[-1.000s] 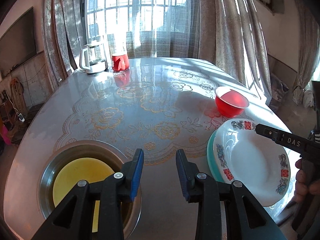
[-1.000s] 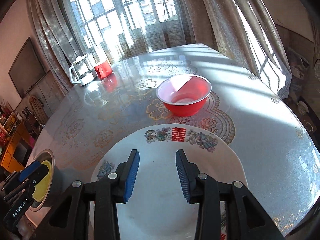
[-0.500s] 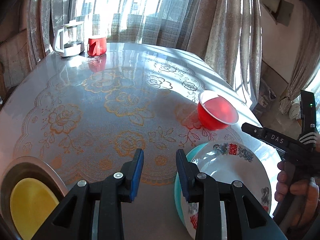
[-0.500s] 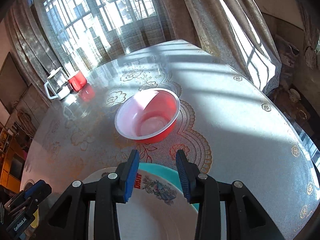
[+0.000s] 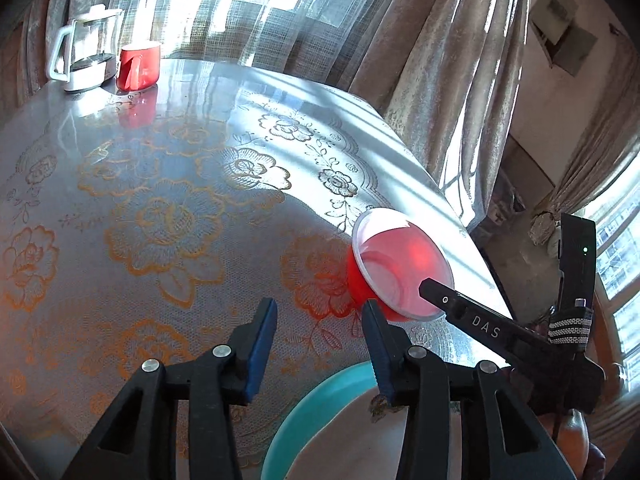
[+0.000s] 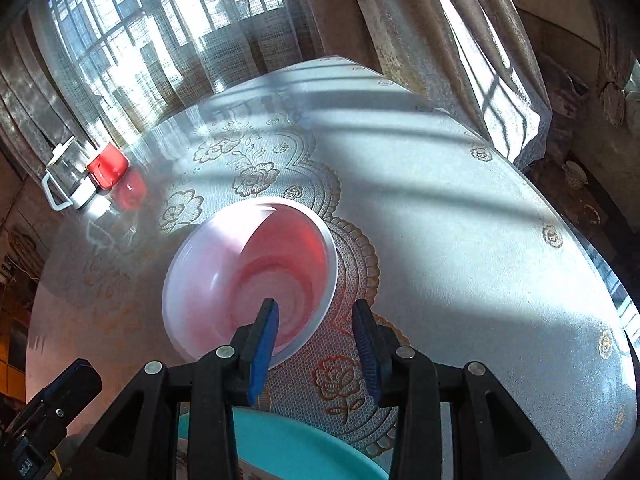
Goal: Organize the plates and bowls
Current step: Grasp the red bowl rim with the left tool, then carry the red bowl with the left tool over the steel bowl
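You are facing a round table (image 5: 168, 184) covered in a glossy cloth printed with gold and orange lace-style flowers, which catches strong glare. Behind it a tall barred window (image 6: 168, 20) pours in hard sunlight through a sheer net curtain (image 5: 248, 8), laying bright stripes and bar shadows across the tabletop. Heavy brownish patterned drapes (image 5: 452, 72) hang to the right of the window. At the table's far left edge stand a white-handled glass kettle (image 5: 82, 60) and, just beside it, a red mug (image 5: 138, 66). To your right, a pale wall (image 5: 576, 92) carries a dark box-like fixture, and another bright window (image 5: 620, 256) shows at the edge.
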Motion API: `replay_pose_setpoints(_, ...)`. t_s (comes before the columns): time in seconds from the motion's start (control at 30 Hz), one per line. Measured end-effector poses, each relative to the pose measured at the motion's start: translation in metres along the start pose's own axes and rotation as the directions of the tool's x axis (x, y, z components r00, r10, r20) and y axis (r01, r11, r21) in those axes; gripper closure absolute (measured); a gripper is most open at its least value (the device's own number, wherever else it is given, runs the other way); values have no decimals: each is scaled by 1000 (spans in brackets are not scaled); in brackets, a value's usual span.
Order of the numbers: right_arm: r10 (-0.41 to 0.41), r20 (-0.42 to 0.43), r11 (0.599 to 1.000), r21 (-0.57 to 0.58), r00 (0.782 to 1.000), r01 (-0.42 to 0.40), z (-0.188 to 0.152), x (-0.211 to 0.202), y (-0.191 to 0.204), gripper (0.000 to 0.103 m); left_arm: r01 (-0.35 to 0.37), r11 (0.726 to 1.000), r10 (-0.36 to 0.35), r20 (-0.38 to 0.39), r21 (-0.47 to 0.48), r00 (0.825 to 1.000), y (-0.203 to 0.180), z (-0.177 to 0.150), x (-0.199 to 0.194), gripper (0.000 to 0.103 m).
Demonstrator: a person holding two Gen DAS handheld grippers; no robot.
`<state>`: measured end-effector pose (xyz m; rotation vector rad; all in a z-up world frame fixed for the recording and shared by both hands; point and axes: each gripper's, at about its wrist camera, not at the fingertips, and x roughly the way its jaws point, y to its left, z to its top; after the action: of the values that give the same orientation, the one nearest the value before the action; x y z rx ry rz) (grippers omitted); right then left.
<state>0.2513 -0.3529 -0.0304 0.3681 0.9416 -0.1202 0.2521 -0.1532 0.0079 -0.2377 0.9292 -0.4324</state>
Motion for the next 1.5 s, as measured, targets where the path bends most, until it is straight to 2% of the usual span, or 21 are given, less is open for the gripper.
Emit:
replay_pose_setpoints(0.1,-22,-17,999,-31,1000,21,-1,6,5,71,36,999,-37,-18,-8,999,-6,7,15,58)
replay_pose_setpoints(0.3,-19,-26,998,-58,999,17,0,10,11,74,75,997,-75,-54,-12,996,-13,9,35,57)
replay_pose_setpoints(0.4,6,-28,996,-85,1000,-8,-2,7,18,77,95,995,-95,-44,6,995,-13,3,33,61)
replay_pose_setpoints(0.5,29,-28,992,-120,999,-32,-5,4,27,81,116,993,-117,-42,-27,992,-3,1,31,63)
replay_pose_setpoints(0.53,39,-33,991,-127,999,-42,-6,3,30,81,114,993,-115,-45,-40,992,0,0,29,69)
replay_pose_setpoints(0.6,56,-39,987,-148,998,-61,-9,1,39,83,108,992,-110,-29,-63,994,8,-3,20,70)
replay_pose_setpoints(0.67,78,-42,983,-165,996,-84,-12,-2,49,83,77,996,-77,-10,-55,997,14,-5,9,73)
replay_pose_setpoints(0.77,117,-50,972,-198,992,-125,-16,-5,68,83,-9,998,8,-21,-67,1000,25,-10,-7,78)
replay_pose_setpoints(0.9,155,-73,955,-245,985,-169,-26,-7,97,83,-73,994,73,-7,-83,997,43,-20,-31,79)
replay_pose_setpoints(1.2,207,-150,916,-317,967,-245,-51,-4,147,83,-150,978,150,-10,-147,989,87,-42,-61,80)
replay_pose_setpoints(1.37,217,-160,917,-304,963,-257,-57,-5,152,77,-175,974,176,-5,-141,984,94,-51,-66,80)
replay_pose_setpoints(1.5,218,-151,924,-286,964,-254,-59,-8,147,76,-179,975,180,2,-129,984,96,-55,-67,80)
